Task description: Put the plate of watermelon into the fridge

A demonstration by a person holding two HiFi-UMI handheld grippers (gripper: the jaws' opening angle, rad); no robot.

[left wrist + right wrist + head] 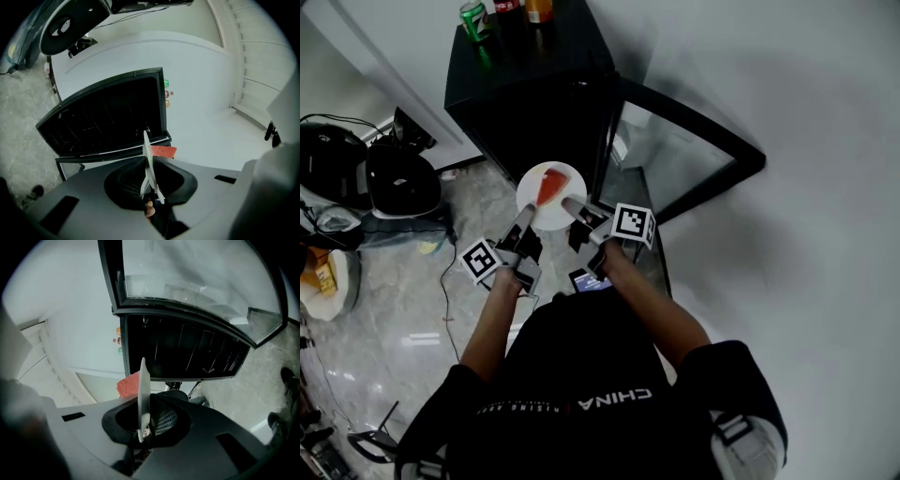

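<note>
While the left gripper point(523, 221) and right gripper point(576, 208) each clamp the plate point(532, 194) rim | plate held just before the open fridge point(525, 103) | risk: uneven hands tilt it and the watermelon point(549, 186) slides off | risk: the rim may clip the door point(694, 150)

From the head, everything is viewed steeply downward; the fridge point(534, 94) and the near, edge-on plate point(530, 195) are shared by both gripper views.
</note>
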